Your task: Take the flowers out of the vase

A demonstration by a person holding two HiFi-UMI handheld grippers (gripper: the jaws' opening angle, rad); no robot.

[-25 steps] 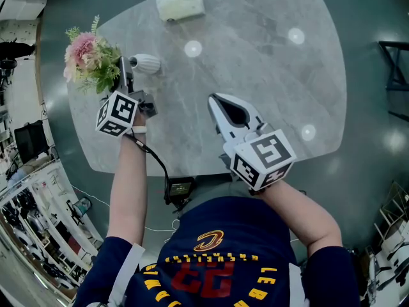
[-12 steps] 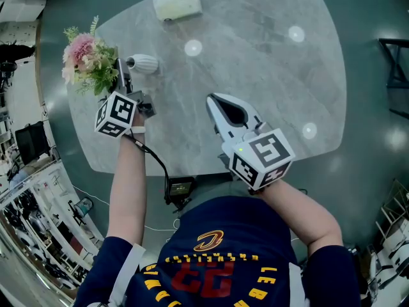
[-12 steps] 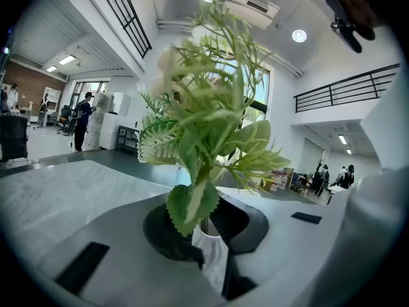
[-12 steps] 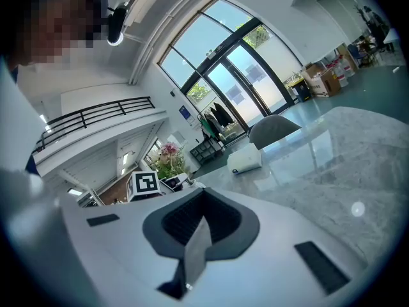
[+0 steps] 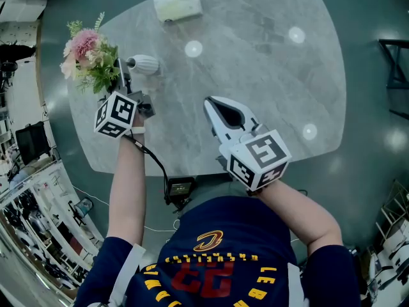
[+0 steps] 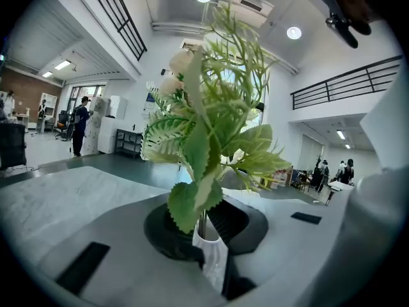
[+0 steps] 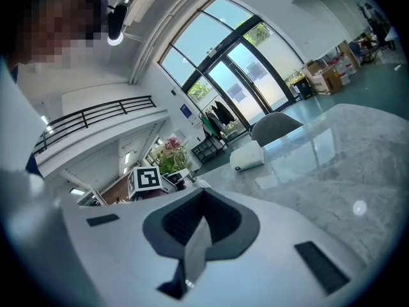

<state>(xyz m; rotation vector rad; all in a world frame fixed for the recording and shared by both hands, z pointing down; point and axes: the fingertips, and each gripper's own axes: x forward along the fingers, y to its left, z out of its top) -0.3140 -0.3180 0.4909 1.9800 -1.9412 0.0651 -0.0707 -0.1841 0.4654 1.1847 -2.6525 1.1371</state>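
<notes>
A bouquet of pink and cream flowers (image 5: 83, 51) with green leaves sticks out past the left end of the marble table (image 5: 255, 75). A white ribbed vase (image 5: 146, 63) sits just right of it. Between bouquet and vase, my left gripper (image 5: 120, 68) has the stems in its jaws, which are closing. In the left gripper view the stem (image 6: 202, 221) runs down into the left gripper (image 6: 204, 226), with leaves (image 6: 211, 139) filling the view above. I cannot tell whether the stems still reach into the vase. My right gripper (image 5: 214, 104) hovers shut and empty over the table's near middle; the right gripper view shows its jaws (image 7: 202, 197) meeting.
A pale tissue box (image 5: 179, 4) lies at the table's far edge and also shows in the right gripper view (image 7: 248, 157). A grey chair (image 7: 275, 128) stands behind the table. A cable runs from my left hand to a small device (image 5: 179, 187) below the table's near edge.
The left gripper's jaws have narrowed around the stems, and the bouquet has edged slightly up and left. The right gripper has hardly moved.
</notes>
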